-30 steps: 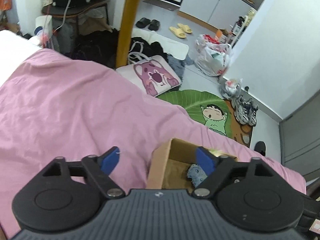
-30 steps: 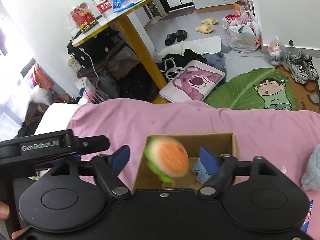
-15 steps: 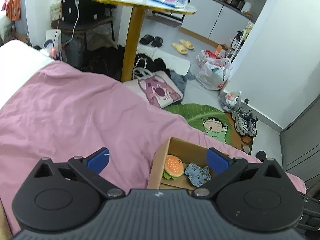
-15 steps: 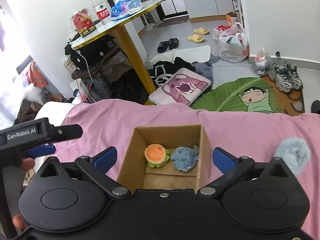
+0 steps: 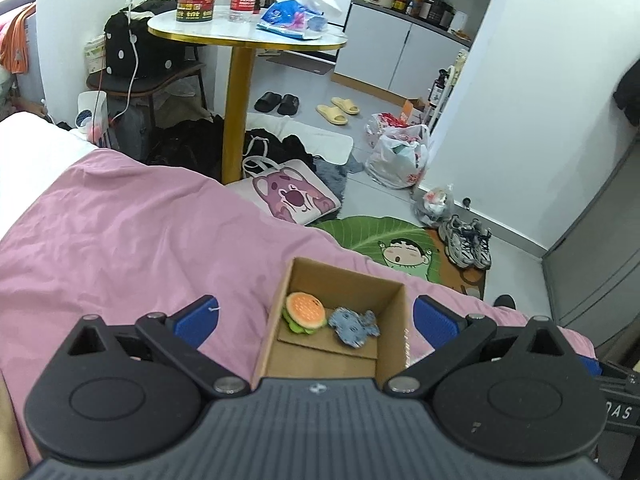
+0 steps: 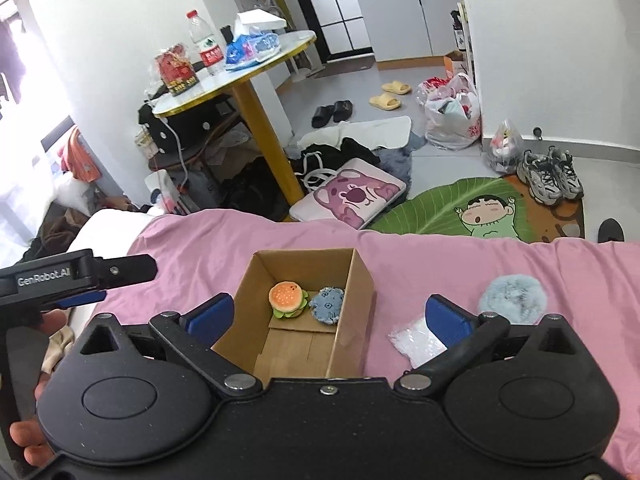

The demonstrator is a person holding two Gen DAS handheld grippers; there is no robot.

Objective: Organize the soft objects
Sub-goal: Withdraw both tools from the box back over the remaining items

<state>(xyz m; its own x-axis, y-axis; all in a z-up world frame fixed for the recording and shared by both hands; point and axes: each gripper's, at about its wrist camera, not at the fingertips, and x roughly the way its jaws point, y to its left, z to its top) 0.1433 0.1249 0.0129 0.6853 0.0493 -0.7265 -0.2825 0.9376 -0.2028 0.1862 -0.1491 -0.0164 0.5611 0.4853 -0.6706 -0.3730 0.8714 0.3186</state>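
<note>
Soft toys are what this job is about, and two are not put away yet. Biggest of all is the pink bed cover (image 6: 460,256), which fills the middle of both views. On it, in the middle of the frame, sits an open cardboard box (image 6: 352,312). Inside the box, at the far end, lie a burger plush (image 6: 287,299) and a blue fuzzy plush (image 6: 327,304), touching side by side.

Outside the box, at the right of the right wrist view, rests a round pale blue fluffy ball (image 6: 512,294). Just below and left of it lies a small white soft bag (image 6: 416,342), partly hidden by a gripper finger.

The right gripper (image 6: 326,314) is spread wide and holds nothing; the box shows between its fingers. The fluffy ball lies past its right finger, so I think this gripper must swing to the right to reach it. The ball is round, so any angle should do.

The left gripper (image 5: 314,316) is spread wide too, with nothing in it. It is over the left side of the box, so it is farther from the ball. The right one looks nearer.
</note>
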